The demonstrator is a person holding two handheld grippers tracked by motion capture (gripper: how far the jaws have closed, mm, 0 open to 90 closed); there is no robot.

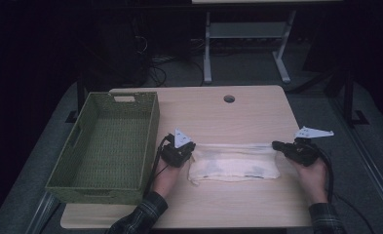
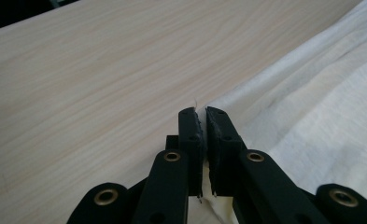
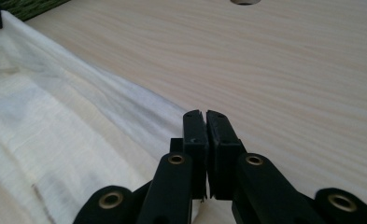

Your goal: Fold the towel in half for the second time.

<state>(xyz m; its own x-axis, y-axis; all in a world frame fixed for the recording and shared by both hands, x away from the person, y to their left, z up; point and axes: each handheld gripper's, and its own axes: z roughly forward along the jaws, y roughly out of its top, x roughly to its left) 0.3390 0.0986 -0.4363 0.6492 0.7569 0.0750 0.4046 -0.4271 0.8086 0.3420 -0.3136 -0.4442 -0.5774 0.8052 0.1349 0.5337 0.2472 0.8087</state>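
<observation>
Your fingers are pinched shut on both sides: the left gripper clamps the far left corner of the white folded cloth, the right gripper its far right corner, though in both gripper views the black fingers hide the nipped fabric. The cloth lies stretched between them on the pale wooden worktop, right of the green woven basket. Your sleeves are cut off at the bottom edge.

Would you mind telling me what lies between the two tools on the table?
The white cloth spans the stretch from the left tool to the right tool, seen in the high view.
</observation>
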